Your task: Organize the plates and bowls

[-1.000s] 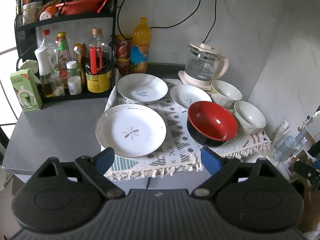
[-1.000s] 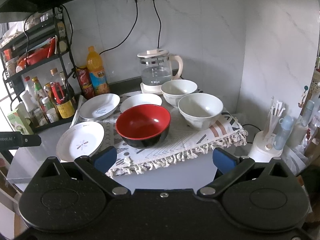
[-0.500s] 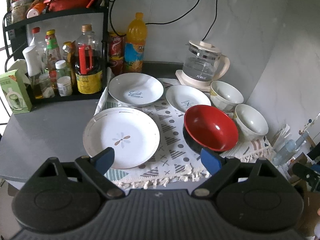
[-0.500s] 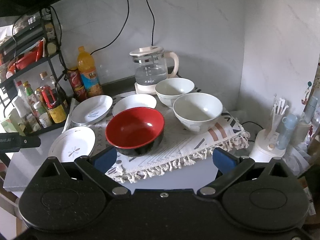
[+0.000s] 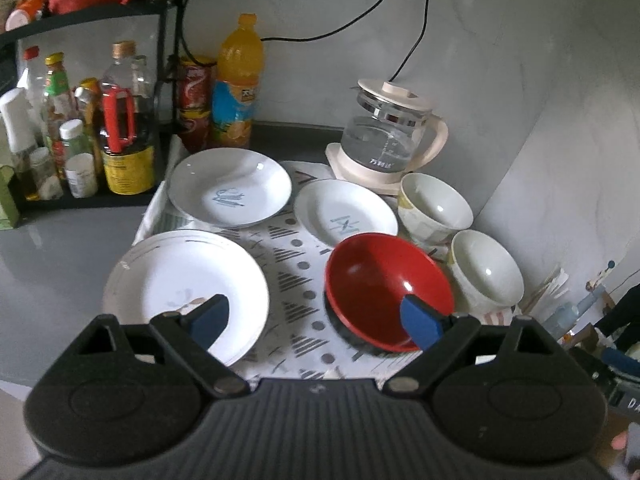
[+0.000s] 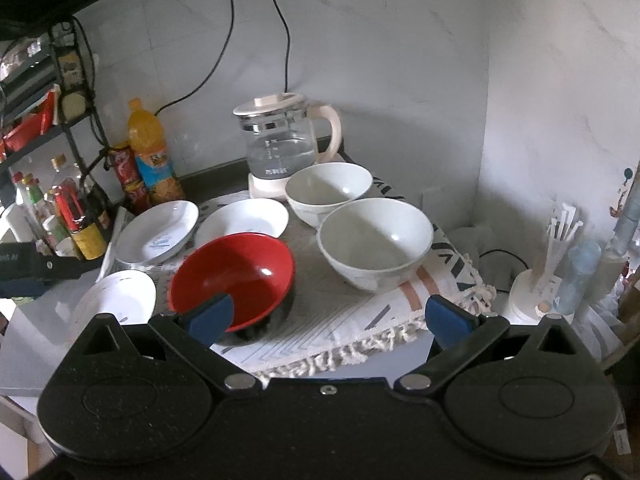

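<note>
Grey worktop [image 5: 52,248] in a corner, covered partly by a patterned cloth [image 5: 292,276] with a fringed near edge.

On the cloth, three white plates: large plate [image 5: 176,280] at near left, overhanging the cloth's left edge; printed plate [image 5: 230,192] farther back; small plate [image 5: 344,216] to the right of that one. Red bowl [image 5: 380,284] at near centre, black outside, just in front of the small plate. Two white bowls at the right: far bowl [image 5: 434,208] just beside the kettle base, near bowl [image 5: 486,272] closer and farther right, the two touching or nearly so.

Glass kettle [image 5: 390,136] at the far edge, water inside, cord running up to a wall socket. Orange drink bottle [image 5: 238,84] and red can [image 5: 194,100] against the wall at far left, next to a black rack [image 5: 80,12] crowded with sauce bottles.

Left tool [image 5: 316,320] open wide, nothing between its blue pads, hanging above the near edge of the cloth, left pad over the large plate, right pad over the red bowl. Right tool [image 6: 326,316] likewise open and empty, left pad over the red bowl's near rim, right pad over the fringe. No contact with any dish visible.
</note>
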Tool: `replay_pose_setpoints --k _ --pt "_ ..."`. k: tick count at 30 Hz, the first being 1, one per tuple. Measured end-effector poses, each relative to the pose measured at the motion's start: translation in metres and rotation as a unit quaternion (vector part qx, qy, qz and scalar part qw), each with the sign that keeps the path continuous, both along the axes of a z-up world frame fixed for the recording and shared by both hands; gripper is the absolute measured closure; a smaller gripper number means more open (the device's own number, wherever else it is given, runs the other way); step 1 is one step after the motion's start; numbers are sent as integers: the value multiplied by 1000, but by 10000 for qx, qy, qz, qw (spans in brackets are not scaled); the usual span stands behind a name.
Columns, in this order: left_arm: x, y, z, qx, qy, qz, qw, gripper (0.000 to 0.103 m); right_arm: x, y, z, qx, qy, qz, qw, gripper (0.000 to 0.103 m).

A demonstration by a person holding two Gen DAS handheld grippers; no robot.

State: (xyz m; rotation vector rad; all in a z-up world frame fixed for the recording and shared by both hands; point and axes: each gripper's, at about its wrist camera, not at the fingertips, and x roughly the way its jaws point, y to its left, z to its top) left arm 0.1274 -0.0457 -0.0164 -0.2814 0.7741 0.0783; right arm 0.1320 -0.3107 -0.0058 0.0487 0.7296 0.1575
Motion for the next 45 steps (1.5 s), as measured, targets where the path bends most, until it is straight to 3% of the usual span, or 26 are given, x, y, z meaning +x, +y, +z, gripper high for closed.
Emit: replay_pose_setpoints --k 12,20,23,30,33,37,45 --pt "74 -40 -13 -129 145 -195 9996 12 64 -37 -24 146 296 -126 9994 4" --pt "120 -66 -20 -91 264 -495 9984 15 98 -56 -42 346 572 -229 9975 13" --pt "138 -76 -24 -96 352 -659 9972 22 111 -61 -49 369 662 -293 9967 14" --pt "185 -104 -38 -80 591 -1160 9915 35 136 -75 -63 483 860 -501 9939 28" --pt "201 -116 -44 -60 635 -1411 9879 37 145 -79 -69 528 909 -603 9926 31" --pt "223 -129 -58 -91 828 -1649 9828 47 156 -84 -78 497 1029 -720 9908 36" --pt "253 -146 -86 -97 1187 -1957 9734 53 175 -86 -96 538 1295 -790 9870 38"
